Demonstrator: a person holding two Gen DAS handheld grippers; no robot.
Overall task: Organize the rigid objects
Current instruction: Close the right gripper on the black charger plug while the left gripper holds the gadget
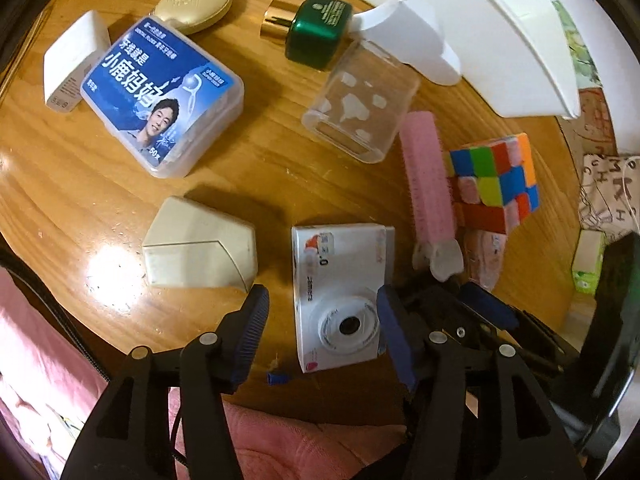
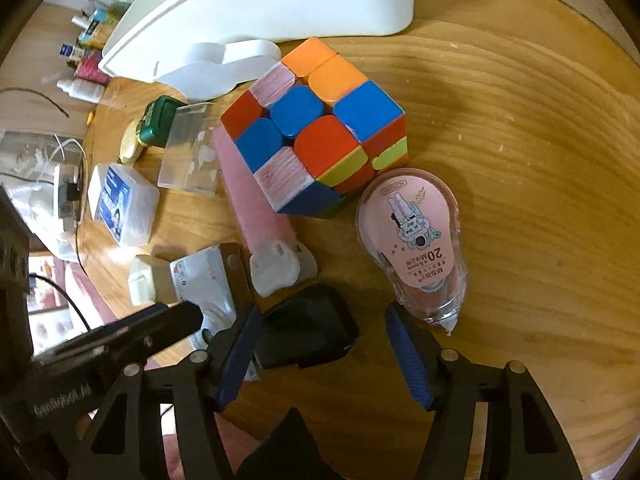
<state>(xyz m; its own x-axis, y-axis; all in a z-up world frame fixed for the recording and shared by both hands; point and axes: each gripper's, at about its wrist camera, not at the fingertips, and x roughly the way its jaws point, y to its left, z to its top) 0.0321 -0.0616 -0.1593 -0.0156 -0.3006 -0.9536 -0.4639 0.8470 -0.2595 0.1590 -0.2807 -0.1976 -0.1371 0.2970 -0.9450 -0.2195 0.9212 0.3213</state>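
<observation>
Worktop point(image 1: 248, 168), rigid items scattered.
One toy camera point(image 1: 340, 296) between parted left hand-held gripper point(image 1: 320, 320); one cube point(image 2: 316, 128); right hand-held gripper point(image 2: 324, 344) parted, empty.

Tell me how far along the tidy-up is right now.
Nothing looks sorted yet: the cube, floss box, green bottle and pink tape dispenser lie loose on the table. The left gripper stands open around the white toy camera; the right gripper is open, holding nothing.
</observation>
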